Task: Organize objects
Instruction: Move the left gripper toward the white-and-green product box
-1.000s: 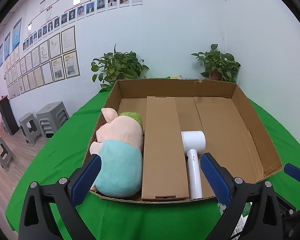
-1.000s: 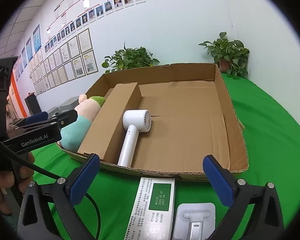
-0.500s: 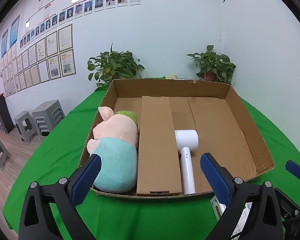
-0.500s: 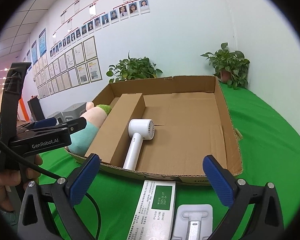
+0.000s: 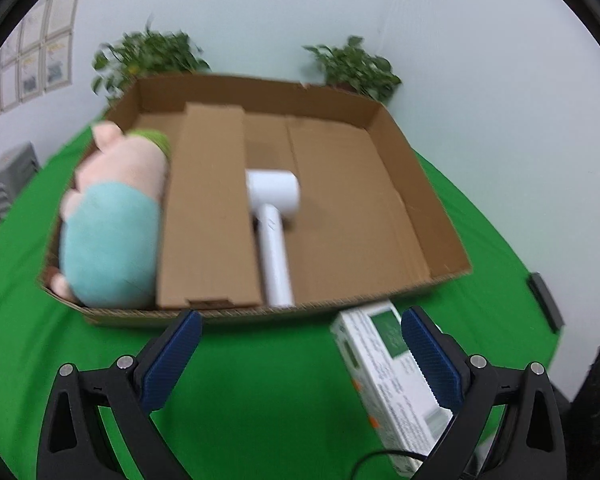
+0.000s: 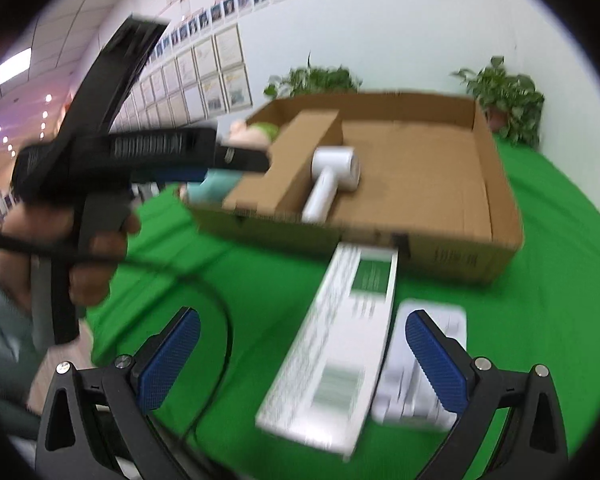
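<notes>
A shallow cardboard tray (image 5: 420, 216) (image 6: 496, 184) on the green table holds a pink and teal plush pig (image 5: 112, 220), a long brown carton (image 5: 210, 208) (image 6: 288, 164) and a white hair dryer (image 5: 274, 216) (image 6: 332, 176). In front of the tray lies a long white box with a green label (image 5: 388, 364) (image 6: 340, 336), and beside it a white packaged item (image 6: 428, 360). My left gripper (image 5: 300, 360) is open above bare cloth, its right finger next to the white box. My right gripper (image 6: 304, 360) hangs open over the white box.
Two potted plants (image 5: 152, 52) (image 5: 352, 66) stand behind the tray against the white wall. A person's hand (image 6: 80, 256) holds the left gripper's handle at the left of the right wrist view, with a black cable (image 6: 204, 296) looping across the cloth. A small dark object (image 5: 544, 300) lies at the table's right edge.
Both grippers have pulled back and tilted down; both views are now blurred. The white box has come into fuller view, and the left gripper has swung closer across the right wrist view.
</notes>
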A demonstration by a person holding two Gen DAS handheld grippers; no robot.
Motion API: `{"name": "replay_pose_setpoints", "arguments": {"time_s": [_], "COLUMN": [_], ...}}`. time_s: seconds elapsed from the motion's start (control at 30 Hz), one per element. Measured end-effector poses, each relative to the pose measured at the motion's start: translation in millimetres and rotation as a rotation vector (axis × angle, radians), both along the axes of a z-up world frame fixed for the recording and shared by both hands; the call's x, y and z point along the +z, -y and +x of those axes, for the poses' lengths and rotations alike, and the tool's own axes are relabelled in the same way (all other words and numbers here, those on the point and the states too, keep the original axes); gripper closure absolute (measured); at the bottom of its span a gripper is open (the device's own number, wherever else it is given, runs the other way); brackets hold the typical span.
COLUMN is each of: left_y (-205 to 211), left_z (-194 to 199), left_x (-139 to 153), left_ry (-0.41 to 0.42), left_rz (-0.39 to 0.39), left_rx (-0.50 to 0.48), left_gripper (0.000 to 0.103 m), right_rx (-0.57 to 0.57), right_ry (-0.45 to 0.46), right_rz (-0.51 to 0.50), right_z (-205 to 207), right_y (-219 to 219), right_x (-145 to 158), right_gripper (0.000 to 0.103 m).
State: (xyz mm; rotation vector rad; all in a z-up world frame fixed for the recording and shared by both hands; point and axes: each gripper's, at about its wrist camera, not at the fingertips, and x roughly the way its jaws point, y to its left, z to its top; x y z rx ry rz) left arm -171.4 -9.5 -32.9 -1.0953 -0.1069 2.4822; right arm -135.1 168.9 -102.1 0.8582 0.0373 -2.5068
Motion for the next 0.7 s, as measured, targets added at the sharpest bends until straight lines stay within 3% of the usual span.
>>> {"name": "replay_pose_setpoints", "arguments": {"time_s": [0.13, 0.3, 0.57, 0.63, 0.7], "left_y": [-9, -16, -36, -42, -47], "left_z": [-7, -14, -16, -18, -18], "left_x": [-24, -43, -64, -69, -74], "left_ry": [0.114, 0.204, 0.267, 0.287, 0.308], "left_rz": [0.081, 0.172, 0.194, 0.196, 0.196], "left_rx": [-0.070, -0.115, -0.204, -0.223, -0.239], "left_gripper": [0.002, 0.004, 0.014, 0.021, 0.027], "right_rx": [-0.017, -0.024, -0.037, -0.037, -0.033], "right_ry": [0.044, 0.035, 0.069, 0.071, 0.080], "right_rz": [0.049, 0.082, 0.136, 0.144, 0.152], "right_z": [7, 4, -2, -3, -4], "right_y": [-2, 2, 9, 10, 11], "right_x": [-15, -17, -29, -31, -33], "right_gripper": [0.001, 0.001, 0.002, 0.004, 0.017]}}
